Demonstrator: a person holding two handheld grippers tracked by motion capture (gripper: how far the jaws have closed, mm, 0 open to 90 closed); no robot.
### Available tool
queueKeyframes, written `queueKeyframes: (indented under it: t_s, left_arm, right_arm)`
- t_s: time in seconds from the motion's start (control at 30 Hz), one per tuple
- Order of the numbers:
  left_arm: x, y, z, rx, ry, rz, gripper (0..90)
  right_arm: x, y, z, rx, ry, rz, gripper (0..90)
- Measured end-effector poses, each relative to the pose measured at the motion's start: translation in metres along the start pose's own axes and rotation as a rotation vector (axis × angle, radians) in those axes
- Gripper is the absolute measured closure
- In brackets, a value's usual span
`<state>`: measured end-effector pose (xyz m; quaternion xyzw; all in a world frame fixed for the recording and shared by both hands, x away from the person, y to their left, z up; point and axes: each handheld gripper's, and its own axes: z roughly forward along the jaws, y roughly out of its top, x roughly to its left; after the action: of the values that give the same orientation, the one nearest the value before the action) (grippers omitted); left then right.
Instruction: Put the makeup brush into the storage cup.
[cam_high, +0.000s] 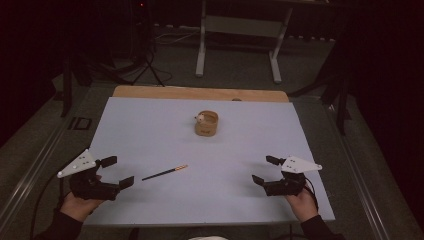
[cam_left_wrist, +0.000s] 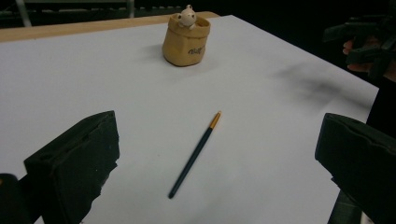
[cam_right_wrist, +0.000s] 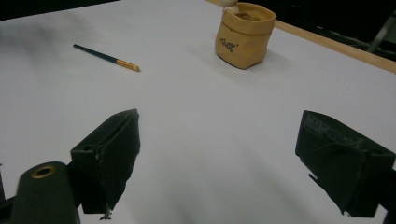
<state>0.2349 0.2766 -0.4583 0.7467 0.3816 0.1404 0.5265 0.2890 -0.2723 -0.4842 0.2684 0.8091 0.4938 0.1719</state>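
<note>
A thin dark stick with a gold tip (cam_high: 164, 173) (cam_left_wrist: 194, 154) (cam_right_wrist: 106, 57) lies flat on the white sheet, left of centre. A tan sack-shaped pot (cam_high: 206, 123) (cam_left_wrist: 186, 41) (cam_right_wrist: 245, 35) with a small white figure on its rim stands upright toward the back middle. My left gripper (cam_high: 117, 171) (cam_left_wrist: 219, 163) rests at the front left, open, jaws wide apart, the stick just beyond them. At the front right my right gripper (cam_high: 265, 169) (cam_right_wrist: 217, 158) is open too, with nothing between its jaws.
The white sheet (cam_high: 150, 130) covers a wooden table whose back edge (cam_high: 200, 93) shows as a tan strip. Beyond it stands a grey metal frame (cam_high: 237, 40) on the dark floor. The other hand's gripper (cam_left_wrist: 369, 39) appears at the far right of the left gripper view.
</note>
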Motion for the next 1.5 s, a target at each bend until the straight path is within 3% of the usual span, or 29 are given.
queueKeyframes:
  t_s: [0.17,0.3,0.4,0.43,0.67,0.7,0.8,1.27,1.5]
  left_arm:
    - [0.002,0.013,0.000,0.004,-0.004,0.025,0.7]
    - [0.001,0.028,0.003,0.021,-0.017,0.071,0.7]
    - [0.001,0.031,0.004,0.029,-0.024,0.078,0.7]
    - [-0.001,0.037,0.008,0.057,-0.031,0.110,0.7]
    - [-0.003,0.049,0.015,0.104,-0.040,0.145,0.7]
    - [-0.003,0.052,0.017,0.130,-0.049,0.160,0.8]
    - [-0.005,0.057,0.020,0.127,-0.062,0.178,0.8]
    - [-0.007,0.070,0.038,0.230,-0.097,0.240,4.1]
    - [-0.008,0.075,0.051,0.316,-0.118,0.273,4.1]
  right_arm:
    - [0.000,0.000,0.001,0.000,0.002,0.001,13.8]
    - [0.000,0.000,0.001,0.000,0.004,0.002,13.8]
    - [0.000,0.000,0.001,0.000,0.004,0.002,13.8]
    - [0.000,0.000,0.001,-0.001,0.004,0.004,13.8]
    - [0.000,0.000,0.001,-0.002,0.006,0.003,13.8]
    - [0.000,0.000,0.001,-0.002,0.006,0.005,13.8]
    - [-0.001,0.000,0.001,-0.002,0.007,0.006,13.8]
    - [0.000,0.000,0.002,0.003,0.013,0.001,13.7]
    - [0.001,0.000,0.003,0.002,0.018,0.001,13.8]
